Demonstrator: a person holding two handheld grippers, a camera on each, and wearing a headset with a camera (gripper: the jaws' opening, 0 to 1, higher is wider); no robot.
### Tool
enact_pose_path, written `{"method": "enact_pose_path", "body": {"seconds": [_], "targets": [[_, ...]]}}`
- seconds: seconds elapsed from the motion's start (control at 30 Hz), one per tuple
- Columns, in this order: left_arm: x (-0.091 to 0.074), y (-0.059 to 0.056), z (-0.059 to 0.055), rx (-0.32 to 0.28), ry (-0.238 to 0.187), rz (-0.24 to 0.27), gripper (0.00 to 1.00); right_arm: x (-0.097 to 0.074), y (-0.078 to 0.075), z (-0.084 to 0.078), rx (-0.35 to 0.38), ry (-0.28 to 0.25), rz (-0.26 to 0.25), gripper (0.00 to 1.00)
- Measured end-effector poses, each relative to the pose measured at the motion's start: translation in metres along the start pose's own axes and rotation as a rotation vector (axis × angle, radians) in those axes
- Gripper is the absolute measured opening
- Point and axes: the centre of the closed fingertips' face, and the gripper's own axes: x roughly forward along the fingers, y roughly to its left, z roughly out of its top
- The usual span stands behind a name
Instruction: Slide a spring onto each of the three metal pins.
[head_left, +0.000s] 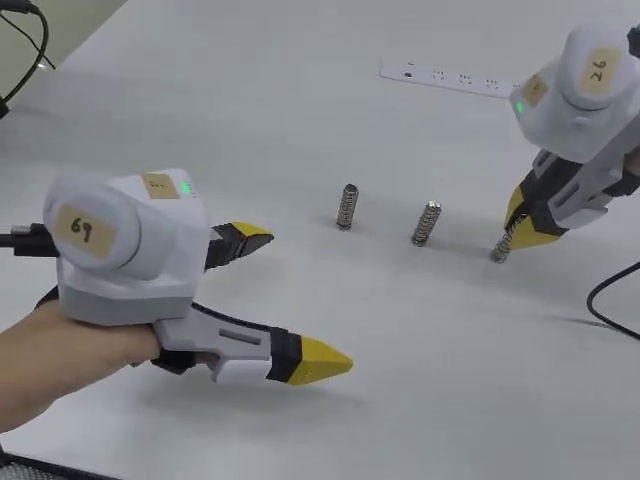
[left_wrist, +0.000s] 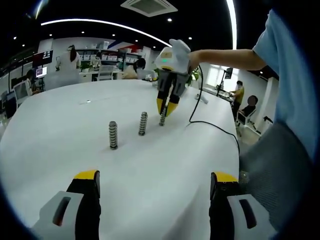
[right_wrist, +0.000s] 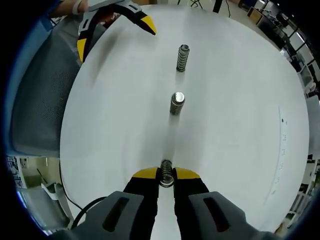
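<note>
One spring (head_left: 346, 207) and a second spring (head_left: 427, 223) stand on the table (head_left: 300, 120), apparently pinned. The right claw (head_left: 525, 228) clamps the third spring (head_left: 502, 247). The left claw (head_left: 305, 298) gapes empty.

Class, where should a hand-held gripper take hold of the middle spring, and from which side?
Probably grip the middle spring across its upper coils, coming down from above. It stands roughly upright as a slim column, so its sides are easy to pinch.

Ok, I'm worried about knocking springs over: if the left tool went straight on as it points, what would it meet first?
Probably the nearest spring, standing left of centre roughly in line with one open jaw; only bare table lies before it. Depth is unclear, so it might slip past.
</note>
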Motion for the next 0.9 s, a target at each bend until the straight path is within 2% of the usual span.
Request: {"method": "enact_pose_path", "body": {"seconds": [0.33, 0.9], "targets": [[-0.002, 0.001, -0.001, 0.001, 0.001, -0.001, 0.88, 0.009, 0.002, -0.001, -0.006, 0.008, -0.004, 0.08], [-0.004, 0.002, 0.0, 0.006, 0.004, -0.002, 0.87, 0.008, 0.011, 0.003, -0.022, 0.003, -0.012, 0.1]]}}
